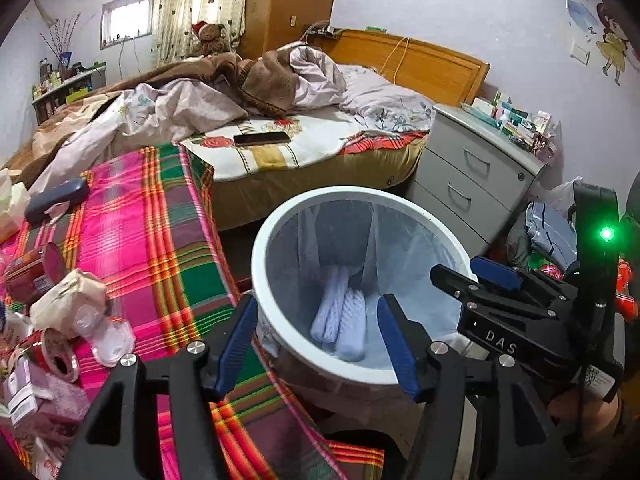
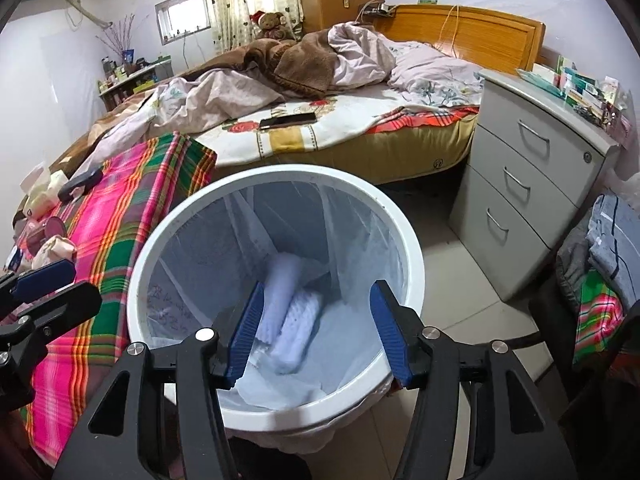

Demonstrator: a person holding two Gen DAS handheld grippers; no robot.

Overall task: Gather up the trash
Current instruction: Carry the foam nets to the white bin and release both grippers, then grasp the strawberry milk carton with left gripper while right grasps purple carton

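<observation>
White tissue wads (image 2: 286,312) lie at the bottom of the lined trash bin (image 2: 408,248) that we see standing on the floor beside the plaid table (image 1: 160,240). We hold the left gripper (image 1: 318,344) and right gripper (image 2: 316,330) over its mouth, both sets of fingers (image 2: 246,332) released, nothing between them.
</observation>
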